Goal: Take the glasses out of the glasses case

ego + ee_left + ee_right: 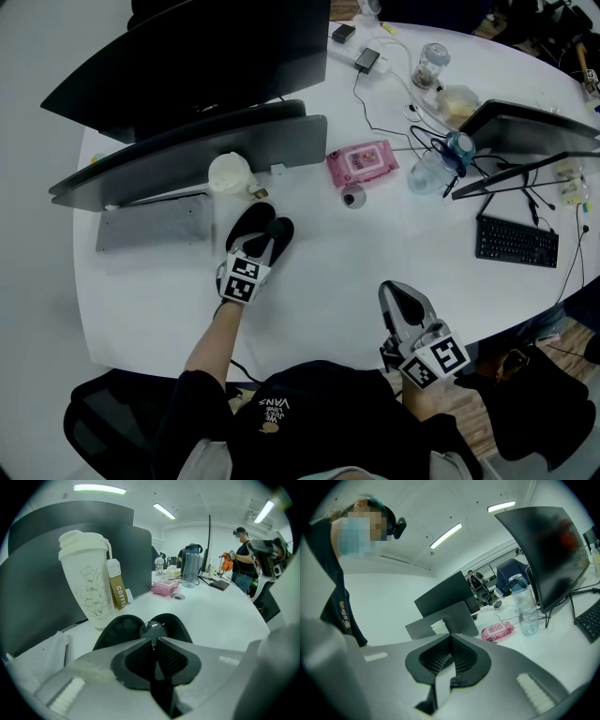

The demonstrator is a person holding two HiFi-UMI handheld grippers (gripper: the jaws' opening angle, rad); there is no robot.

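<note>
Lift gently straight up with the left gripper [153,640], pinched on the glasses [152,630] at one lens over the open case [117,627], keeping the closed, empty right gripper [397,292] clear.

Bare table [328,281] lies right of the glasses case [253,223]; the cup [230,173] and grey screen [206,155] crowd behind.
</note>
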